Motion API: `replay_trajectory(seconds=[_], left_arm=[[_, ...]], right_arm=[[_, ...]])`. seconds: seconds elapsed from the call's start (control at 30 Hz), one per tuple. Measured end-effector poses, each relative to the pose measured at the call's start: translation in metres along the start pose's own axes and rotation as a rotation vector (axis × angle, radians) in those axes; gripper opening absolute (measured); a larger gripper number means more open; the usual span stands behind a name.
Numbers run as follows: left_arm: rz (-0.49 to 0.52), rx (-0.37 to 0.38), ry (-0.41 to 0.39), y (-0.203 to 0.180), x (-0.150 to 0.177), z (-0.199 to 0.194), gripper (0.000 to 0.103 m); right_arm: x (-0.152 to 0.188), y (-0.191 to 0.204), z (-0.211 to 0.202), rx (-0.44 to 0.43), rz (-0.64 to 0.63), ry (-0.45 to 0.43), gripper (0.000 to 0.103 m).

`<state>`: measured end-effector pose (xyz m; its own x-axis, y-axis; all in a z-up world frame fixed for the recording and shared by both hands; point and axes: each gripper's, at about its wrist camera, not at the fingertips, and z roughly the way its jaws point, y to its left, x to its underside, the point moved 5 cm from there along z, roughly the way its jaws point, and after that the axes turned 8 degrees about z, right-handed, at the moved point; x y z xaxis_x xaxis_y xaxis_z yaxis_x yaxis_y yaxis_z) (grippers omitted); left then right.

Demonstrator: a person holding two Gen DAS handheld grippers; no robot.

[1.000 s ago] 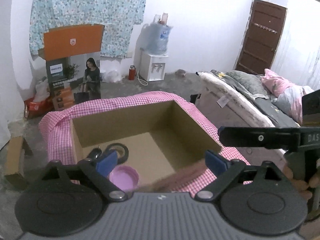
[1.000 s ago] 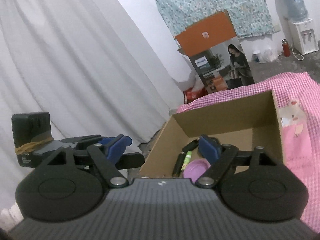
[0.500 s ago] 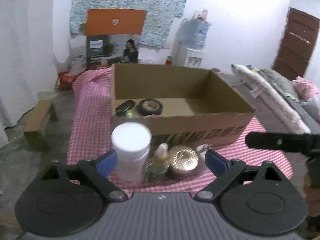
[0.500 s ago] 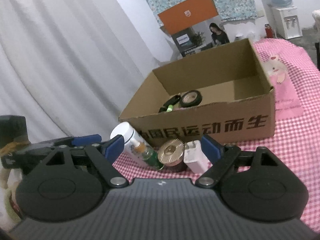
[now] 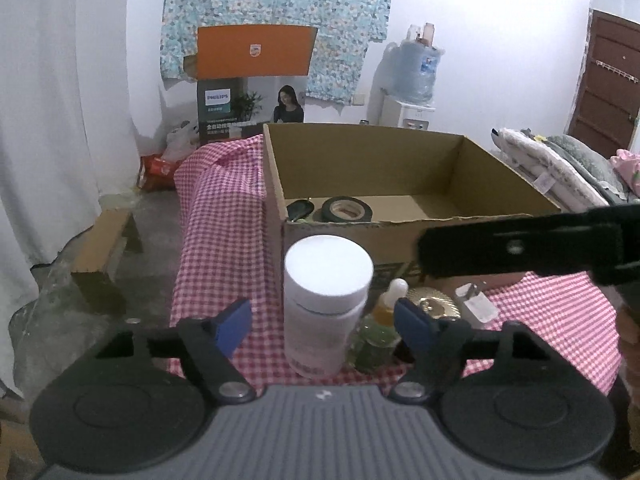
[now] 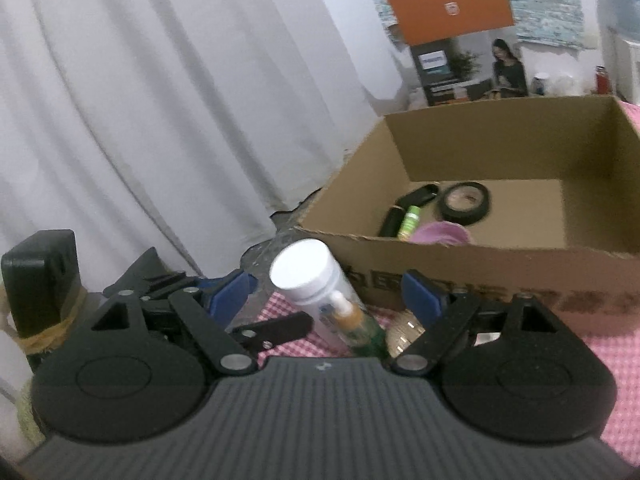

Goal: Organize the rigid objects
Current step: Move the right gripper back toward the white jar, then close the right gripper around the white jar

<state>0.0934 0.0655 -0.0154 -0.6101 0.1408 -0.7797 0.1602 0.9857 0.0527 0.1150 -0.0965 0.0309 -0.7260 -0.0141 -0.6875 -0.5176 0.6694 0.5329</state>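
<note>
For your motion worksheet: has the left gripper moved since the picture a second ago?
Yes. The left gripper has dropped back from over the cardboard box to the white bottle, jaws closing around it.

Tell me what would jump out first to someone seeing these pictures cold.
Probably the white bottle standing on the pink checked cloth, right between the blue pads of the left hand-held gripper, whose jaws have just been closing but do not press it yet. Behind it sits the open cardboard box with a roll of black tape inside. Beside the bottle are a small dropper bottle and a white plug.
</note>
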Motion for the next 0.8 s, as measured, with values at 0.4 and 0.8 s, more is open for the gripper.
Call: replay_trajectory(seconds=[0.4,0.8], left_arm=[[0.023,0.036,0.014,0.007,0.001,0.023,0.067],[0.012,0.057,-0.01,0.008,0.0,0.025,0.055]], right_arm=[[-0.01,0.014,0.065,0.003,-0.034,0.115,0.072],[-0.005,0.008,0.092,-0.011,-0.013,0.182,0.06]])
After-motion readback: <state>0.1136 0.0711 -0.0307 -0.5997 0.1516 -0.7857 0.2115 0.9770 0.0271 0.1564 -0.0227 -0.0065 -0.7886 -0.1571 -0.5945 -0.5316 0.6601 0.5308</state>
